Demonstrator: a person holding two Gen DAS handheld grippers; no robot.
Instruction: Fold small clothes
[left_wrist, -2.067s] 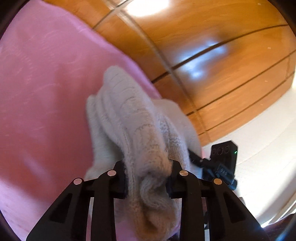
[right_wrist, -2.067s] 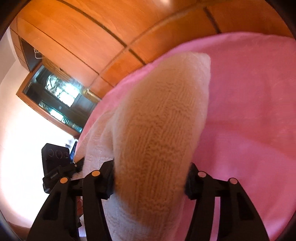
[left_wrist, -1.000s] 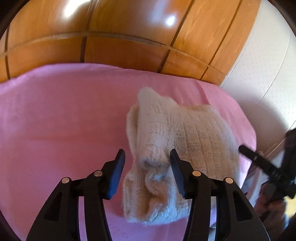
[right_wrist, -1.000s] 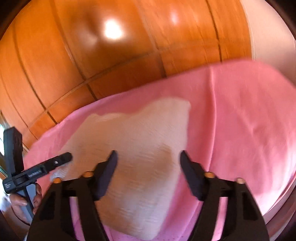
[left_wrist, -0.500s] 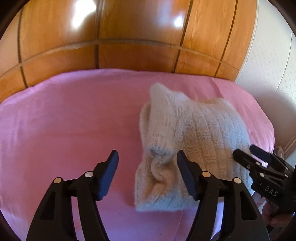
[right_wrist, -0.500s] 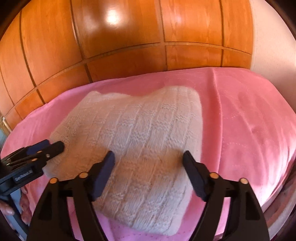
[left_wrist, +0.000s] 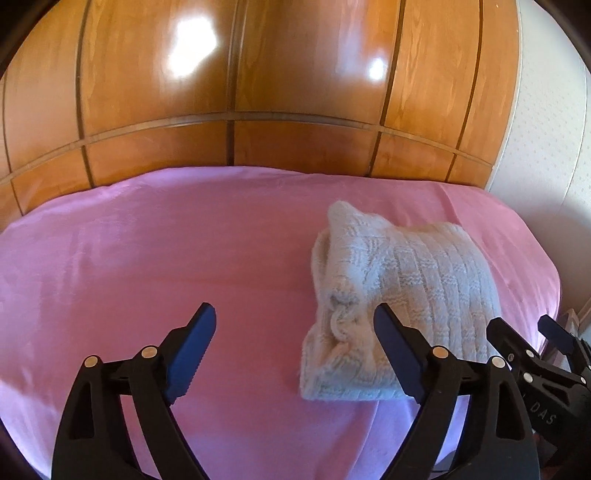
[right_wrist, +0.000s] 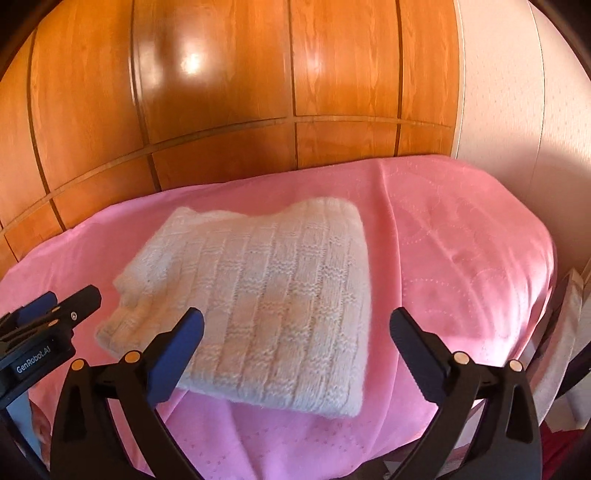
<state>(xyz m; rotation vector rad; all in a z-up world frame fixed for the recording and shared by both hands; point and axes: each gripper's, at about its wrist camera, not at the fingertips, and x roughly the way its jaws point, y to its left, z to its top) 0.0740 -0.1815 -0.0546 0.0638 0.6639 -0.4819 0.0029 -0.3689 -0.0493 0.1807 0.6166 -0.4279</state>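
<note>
Cream cable-knit woollen garment, folded into a thick rectangle, lies on the pink blanket-covered surface. My left claw and right claw hover spread wide, holding nothing. Risk: bulky rolled edge nearest my left claw may spring open.

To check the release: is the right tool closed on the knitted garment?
No, the right tool is open, and the knitted garment lies folded on the pink blanket.

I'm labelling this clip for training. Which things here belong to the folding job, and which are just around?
Job:
cream knitted garment, folded
left gripper, open
right gripper, open

Around:
pink blanket under the garment
wooden panelled wall
white wall
</note>
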